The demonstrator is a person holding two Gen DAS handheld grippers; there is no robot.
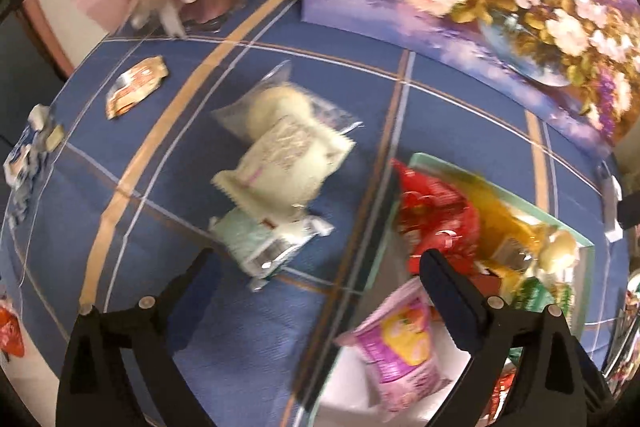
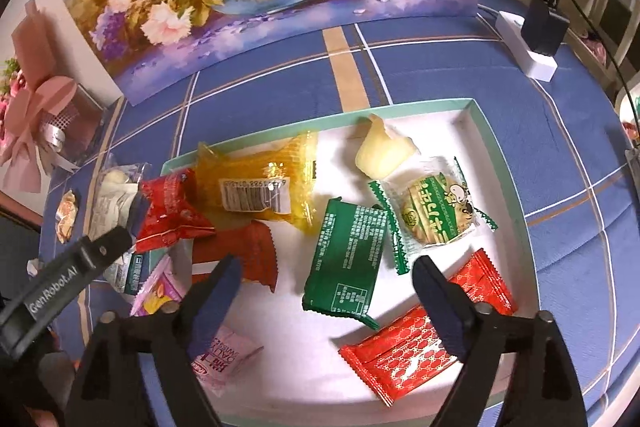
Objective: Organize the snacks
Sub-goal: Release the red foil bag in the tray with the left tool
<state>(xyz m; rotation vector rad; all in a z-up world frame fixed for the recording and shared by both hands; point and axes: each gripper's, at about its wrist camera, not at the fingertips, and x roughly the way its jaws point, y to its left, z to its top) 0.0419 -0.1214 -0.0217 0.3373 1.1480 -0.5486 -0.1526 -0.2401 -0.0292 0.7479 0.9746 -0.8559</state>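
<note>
From my left wrist camera, my left gripper (image 1: pixel 316 271) stands released, jaws wide with nothing between them, above the blue checked tablecloth (image 1: pixel 248 331). Ahead of it three packets lie in a loose row running away from me: a pale green packet (image 1: pixel 268 243) nearest, a cream packet (image 1: pixel 280 167) with its long axis slanting up to the right, and a clear bag (image 1: pixel 280 99) of something pale behind. A small orange sachet (image 1: pixel 136 87) lies well apart to the left. Under the right finger sits the mint-rimmed tray (image 1: pixel 552 211), holding a pink packet (image 1: pixel 400 351) and a red packet (image 1: pixel 436 219). The view is blurred.

From my right wrist camera, my right gripper (image 2: pixel 324 291) is also released, empty, over the tray (image 2: pixel 496 155). Between the fingers lies a dark green packet (image 2: pixel 348 259), its long axis running toward me, tilted slightly. A red patterned packet (image 2: pixel 404 355) lies under the right finger, slanting up to the right. Farther in: a yellow packet (image 2: pixel 264 183) lying crosswise, a green-edged biscuit packet (image 2: pixel 436 211), and a pale wrapped sweet (image 2: pixel 384 151).
</note>
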